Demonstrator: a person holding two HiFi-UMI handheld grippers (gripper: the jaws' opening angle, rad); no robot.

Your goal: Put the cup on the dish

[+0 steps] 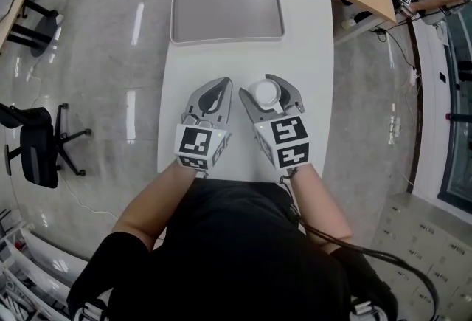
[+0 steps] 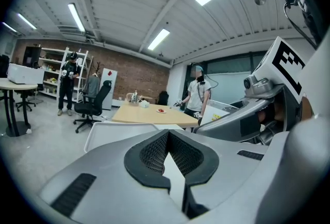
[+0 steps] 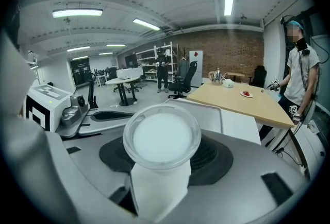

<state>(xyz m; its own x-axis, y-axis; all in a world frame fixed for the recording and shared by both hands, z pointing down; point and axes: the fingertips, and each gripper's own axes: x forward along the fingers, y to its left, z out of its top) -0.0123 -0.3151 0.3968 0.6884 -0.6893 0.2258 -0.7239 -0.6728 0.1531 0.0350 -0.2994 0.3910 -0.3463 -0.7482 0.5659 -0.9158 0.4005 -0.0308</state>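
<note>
Cup (image 1: 266, 93) clamped in right gripper (image 1: 271, 88), left gripper (image 1: 221, 85) pinched together on nothing; dish (image 1: 227, 11) well apart ahead, bare, so carry and placement not yet done.

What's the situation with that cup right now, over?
Right claw shut on cup. Left claw shut, empty. Tray at far end of table, cup not on it. Nothing in the way.
</note>
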